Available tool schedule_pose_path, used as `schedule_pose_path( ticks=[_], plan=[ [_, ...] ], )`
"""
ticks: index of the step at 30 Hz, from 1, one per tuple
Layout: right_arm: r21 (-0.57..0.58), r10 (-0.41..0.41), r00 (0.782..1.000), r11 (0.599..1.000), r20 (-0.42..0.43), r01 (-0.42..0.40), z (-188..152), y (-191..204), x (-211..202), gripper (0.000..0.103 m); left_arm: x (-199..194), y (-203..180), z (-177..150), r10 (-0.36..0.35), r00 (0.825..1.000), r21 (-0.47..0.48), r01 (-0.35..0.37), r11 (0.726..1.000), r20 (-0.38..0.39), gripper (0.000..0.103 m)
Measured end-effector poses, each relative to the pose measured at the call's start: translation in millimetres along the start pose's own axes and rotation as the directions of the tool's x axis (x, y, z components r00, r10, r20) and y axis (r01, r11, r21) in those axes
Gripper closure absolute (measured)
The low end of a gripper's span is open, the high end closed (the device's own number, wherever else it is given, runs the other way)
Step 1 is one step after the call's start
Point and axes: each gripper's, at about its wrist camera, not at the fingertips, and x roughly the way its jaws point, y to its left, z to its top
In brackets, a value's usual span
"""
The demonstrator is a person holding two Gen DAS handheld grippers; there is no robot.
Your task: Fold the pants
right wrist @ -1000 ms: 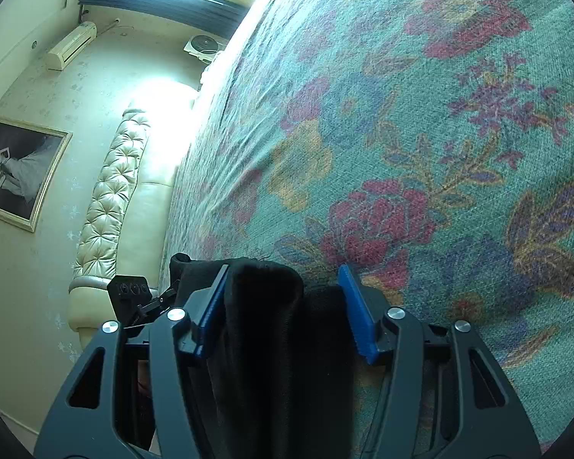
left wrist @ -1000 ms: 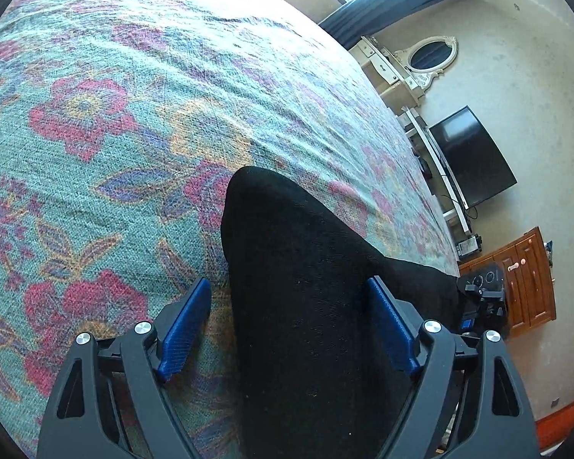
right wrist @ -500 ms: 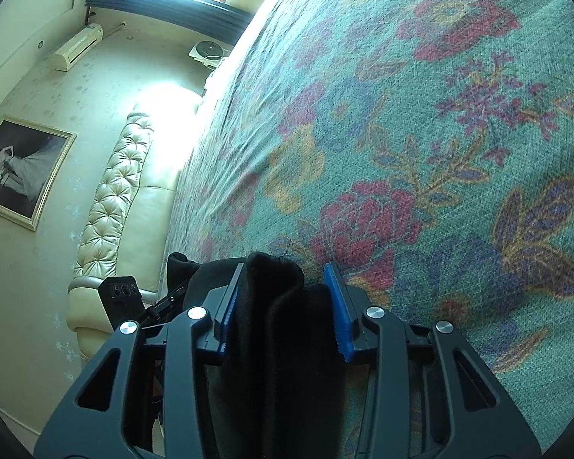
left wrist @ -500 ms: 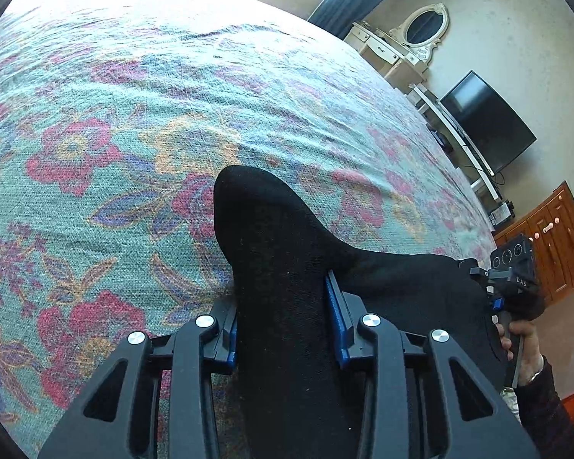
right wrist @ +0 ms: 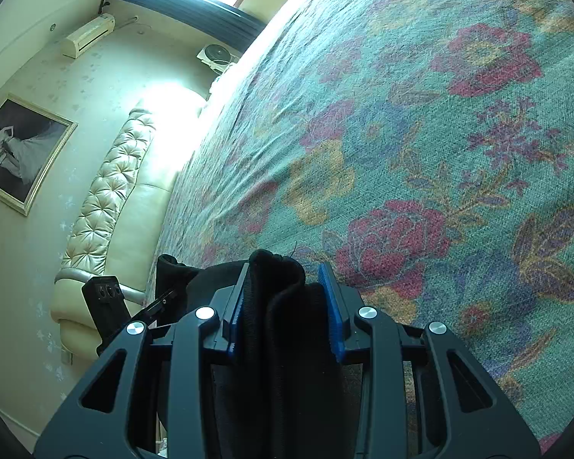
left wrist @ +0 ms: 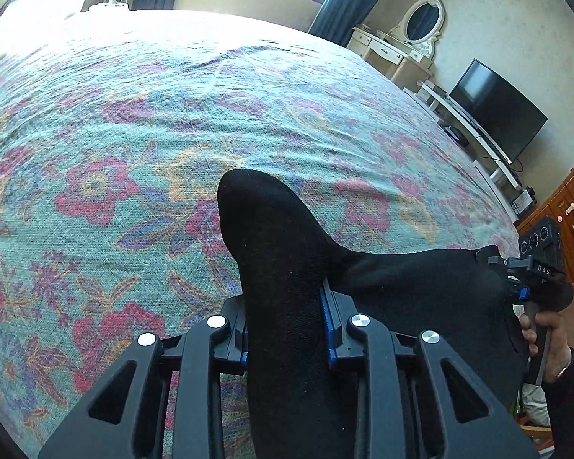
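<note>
Black pants [left wrist: 271,237] lie at the near edge of a bed under a floral green cover [left wrist: 134,134]. A raised fold of the fabric runs between the blue pads of my left gripper [left wrist: 283,306]. Its jaws are closing and press on the cloth from both sides. From there the pants stretch right to my right gripper [left wrist: 532,267], which a hand [left wrist: 547,336] holds. In the right wrist view a bunched edge of the pants [right wrist: 283,344] sits between the pads of my right gripper [right wrist: 283,287], whose jaws are also closing on it. My left gripper [right wrist: 107,298] shows at lower left.
The floral cover [right wrist: 440,134] fills the space ahead. Beyond the bed's right side stand a television [left wrist: 497,111], a dressing table with an oval mirror [left wrist: 401,49] and a wooden cabinet [left wrist: 570,222]. A tufted headboard [right wrist: 107,199] and a framed picture [right wrist: 19,153] are on the other side.
My left jaws came in from wide apart and now pinch the pants fold, and that view has tilted up to show more of the room. My right jaws narrowed onto the bunched fabric.
</note>
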Motion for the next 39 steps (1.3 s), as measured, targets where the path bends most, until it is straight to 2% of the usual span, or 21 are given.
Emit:
schedule_pose_path(
  ticks=[19,39],
  plan=[
    [0.011,0.043,0.999,0.999,-0.027,-0.043,32,16,51,0.071,-5,35,22,0.025,1.000,-0.075,-0.024,0.997,0.005,0.076],
    [0.015,0.081,0.996,0.997,-0.037,-0.080,91,37,114,0.071,7,87,78,0.098,0.995,-0.111,-0.096,0.989,0.014,0.076]
  ],
)
